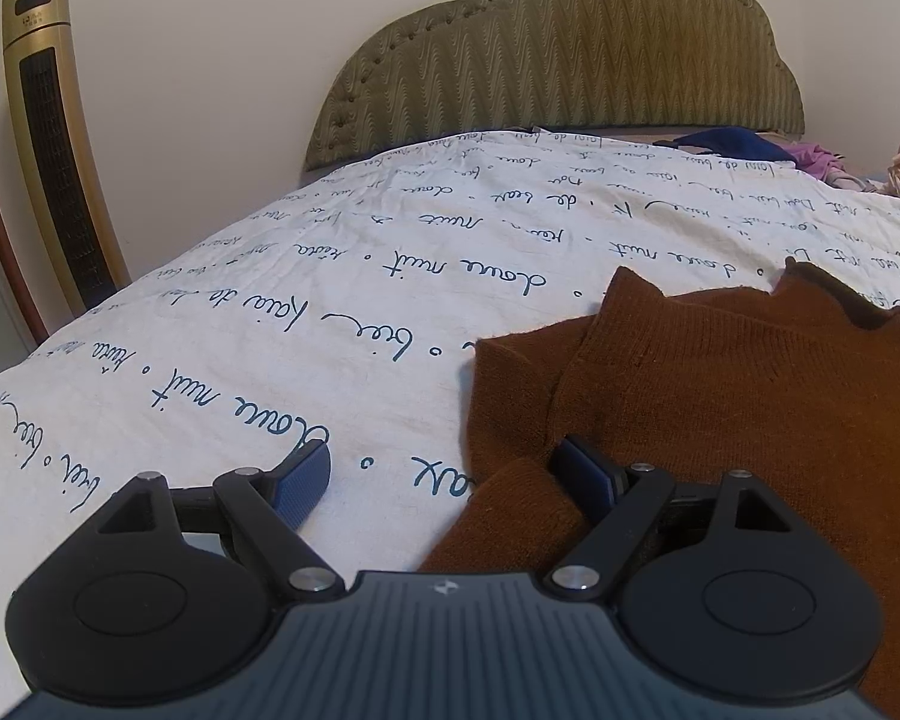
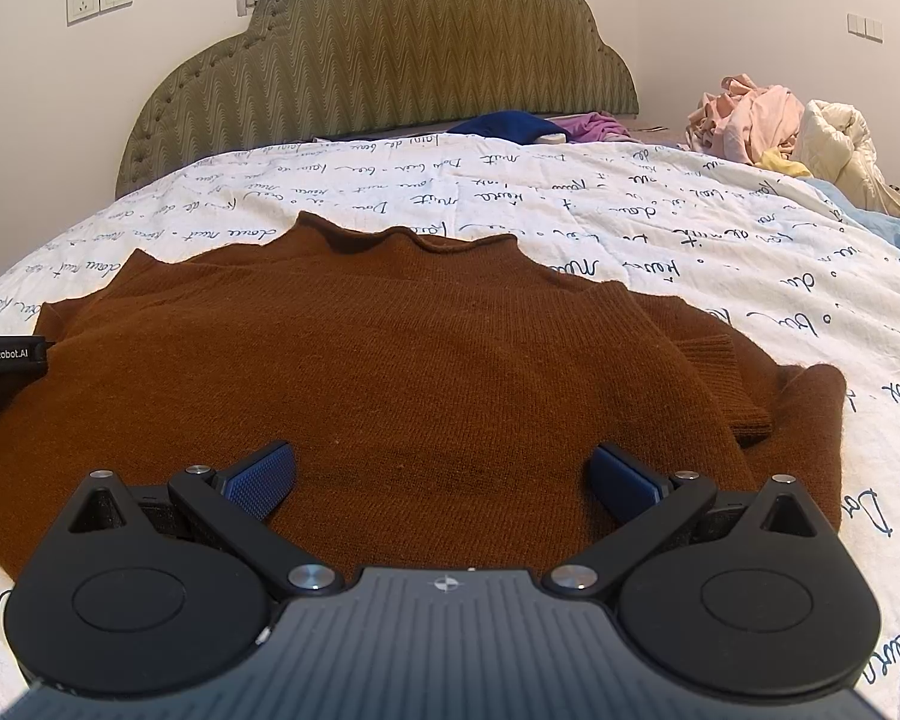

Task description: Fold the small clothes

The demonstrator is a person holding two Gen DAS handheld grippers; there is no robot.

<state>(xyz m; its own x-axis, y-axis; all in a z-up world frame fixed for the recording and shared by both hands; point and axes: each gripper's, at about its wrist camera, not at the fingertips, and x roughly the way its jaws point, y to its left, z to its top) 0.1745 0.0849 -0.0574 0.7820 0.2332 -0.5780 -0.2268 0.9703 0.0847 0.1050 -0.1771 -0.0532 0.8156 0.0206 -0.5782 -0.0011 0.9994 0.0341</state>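
A brown knitted sweater lies spread on the bed's white cover with blue handwriting print, collar toward the headboard. In the left wrist view the sweater fills the right half, one sleeve folded over its body. My left gripper stands open at the sweater's left edge, its right pad over the knit and its left pad over bare cover. My right gripper hangs open above the sweater's lower part, nothing between its pads. The other gripper's black body shows at the left edge of the right wrist view.
A green padded headboard closes the far end. A dark blue garment and a purple one lie near it. A heap of pink and cream clothes sits at the far right. A gold tower fan stands left of the bed.
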